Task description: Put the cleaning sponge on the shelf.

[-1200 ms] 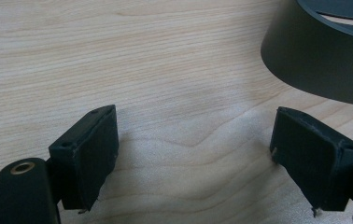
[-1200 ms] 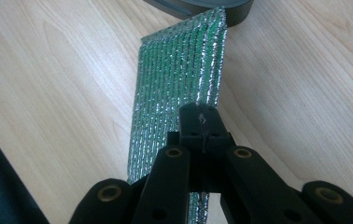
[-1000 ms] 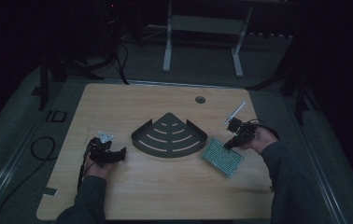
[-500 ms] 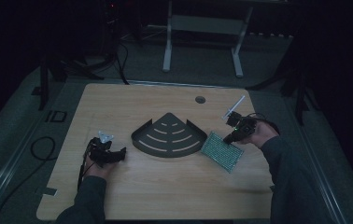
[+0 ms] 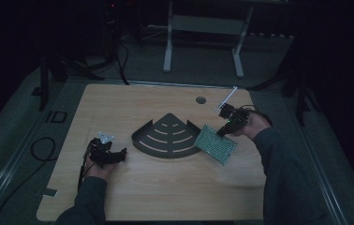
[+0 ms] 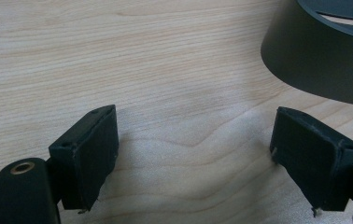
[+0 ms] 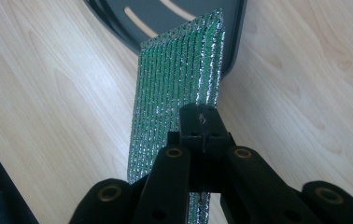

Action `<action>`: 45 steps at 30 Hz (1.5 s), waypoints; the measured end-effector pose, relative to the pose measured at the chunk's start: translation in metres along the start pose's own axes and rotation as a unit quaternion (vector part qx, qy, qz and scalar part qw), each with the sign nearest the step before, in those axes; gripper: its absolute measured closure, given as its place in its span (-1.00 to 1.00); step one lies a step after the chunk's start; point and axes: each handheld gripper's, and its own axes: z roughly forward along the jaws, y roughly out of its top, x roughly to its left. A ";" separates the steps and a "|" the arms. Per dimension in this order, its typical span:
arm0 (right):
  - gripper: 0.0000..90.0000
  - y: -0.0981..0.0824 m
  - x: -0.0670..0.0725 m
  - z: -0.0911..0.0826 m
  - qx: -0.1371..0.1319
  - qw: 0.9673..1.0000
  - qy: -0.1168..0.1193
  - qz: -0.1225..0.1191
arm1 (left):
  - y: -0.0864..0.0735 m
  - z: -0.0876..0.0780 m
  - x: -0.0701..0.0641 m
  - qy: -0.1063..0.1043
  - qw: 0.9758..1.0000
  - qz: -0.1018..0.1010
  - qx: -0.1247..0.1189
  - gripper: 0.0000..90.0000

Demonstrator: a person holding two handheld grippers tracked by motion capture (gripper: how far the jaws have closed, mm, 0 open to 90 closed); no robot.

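Observation:
A green, glittery ribbed sponge pad hangs tilted just right of the dark fan-shaped slotted tray. My right gripper is shut on the pad's edge; in the right gripper view the pad stands on edge beyond the closed gripper, its far end over the tray's rim. My left gripper rests on the table left of the tray, open, with bare wood between its pads. The tray's dark wall lies ahead to its right.
The wooden table has a round cable hole at the back right. A white strip sticks up behind my right hand. A metal stand is on the floor beyond the table.
My right gripper has lifted the green pad and carried it leftward toward the tray's right corner. The left gripper has stayed still.

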 end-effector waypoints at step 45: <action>1.00 0.093 -0.007 0.039 -0.043 0.998 0.026 0.023 | 0.000 0.000 0.000 -0.002 1.000 0.002 0.000 -0.65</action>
